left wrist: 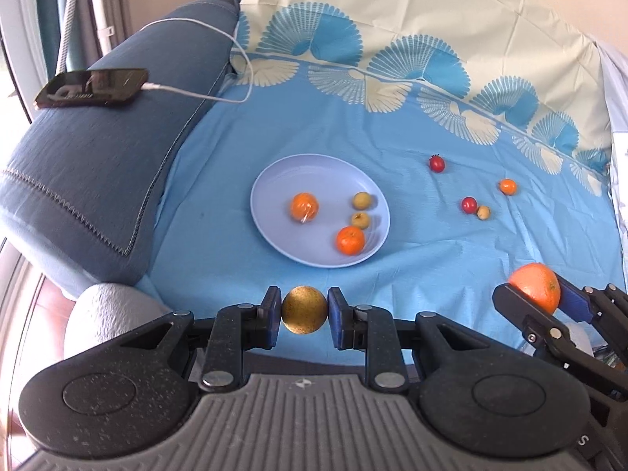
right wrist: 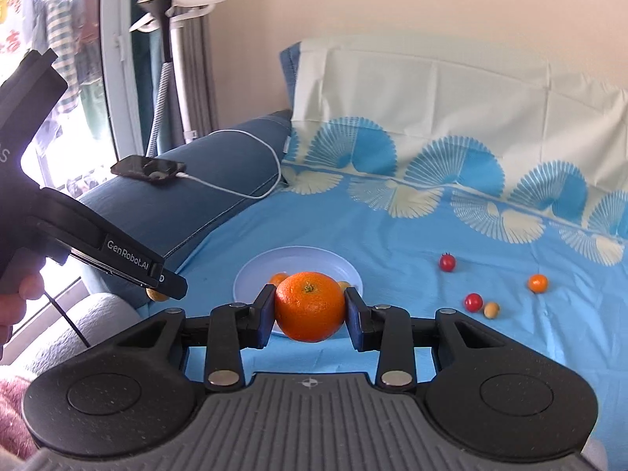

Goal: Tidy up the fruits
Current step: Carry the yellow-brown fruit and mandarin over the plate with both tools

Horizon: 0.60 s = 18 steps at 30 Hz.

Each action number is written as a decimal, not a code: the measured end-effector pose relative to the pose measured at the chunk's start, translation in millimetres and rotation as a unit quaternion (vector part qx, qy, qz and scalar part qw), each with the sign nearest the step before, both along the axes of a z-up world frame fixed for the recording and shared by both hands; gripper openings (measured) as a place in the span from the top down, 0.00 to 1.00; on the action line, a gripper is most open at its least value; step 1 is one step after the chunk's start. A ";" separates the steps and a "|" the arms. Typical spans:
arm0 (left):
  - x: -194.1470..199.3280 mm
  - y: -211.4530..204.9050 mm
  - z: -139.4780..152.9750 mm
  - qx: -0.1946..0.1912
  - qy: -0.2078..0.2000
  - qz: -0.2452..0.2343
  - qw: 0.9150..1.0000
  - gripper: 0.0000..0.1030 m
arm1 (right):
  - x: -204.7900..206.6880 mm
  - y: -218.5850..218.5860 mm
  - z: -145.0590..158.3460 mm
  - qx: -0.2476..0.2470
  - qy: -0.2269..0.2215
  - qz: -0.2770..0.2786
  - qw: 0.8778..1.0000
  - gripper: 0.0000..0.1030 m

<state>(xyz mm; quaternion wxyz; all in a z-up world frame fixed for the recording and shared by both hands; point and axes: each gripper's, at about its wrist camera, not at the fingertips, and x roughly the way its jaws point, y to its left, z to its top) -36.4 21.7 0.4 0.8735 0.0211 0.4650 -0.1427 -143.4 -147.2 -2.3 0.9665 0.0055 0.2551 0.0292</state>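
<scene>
orange clamped in right gripper jaws, yellow-brown fruit in left gripper jaws, both mid-carry toward plate; next likely lowering and releasing there.

A plate on the bedsheet holds four fruits; four more lie right of it; a phone rests on the sofa arm at left.

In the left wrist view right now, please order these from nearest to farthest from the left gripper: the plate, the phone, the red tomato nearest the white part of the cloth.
From the left gripper, holding a yellow-brown fruit:
1. The plate, just ahead on the blue cloth.
2. The red tomato, beyond the plate, to the right.
3. The phone, far left on the sofa arm.
</scene>
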 end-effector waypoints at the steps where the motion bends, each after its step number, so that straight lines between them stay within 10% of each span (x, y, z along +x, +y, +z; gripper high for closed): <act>1: -1.5 1.9 -1.7 -0.002 0.001 0.001 1.000 0.73 | -1.8 2.5 1.3 -0.004 -0.001 0.001 1.000 0.63; 18: -9.4 11.5 0.8 -0.023 -0.006 0.005 1.000 0.73 | -17.0 18.0 7.6 -0.034 -0.018 0.014 0.999 0.63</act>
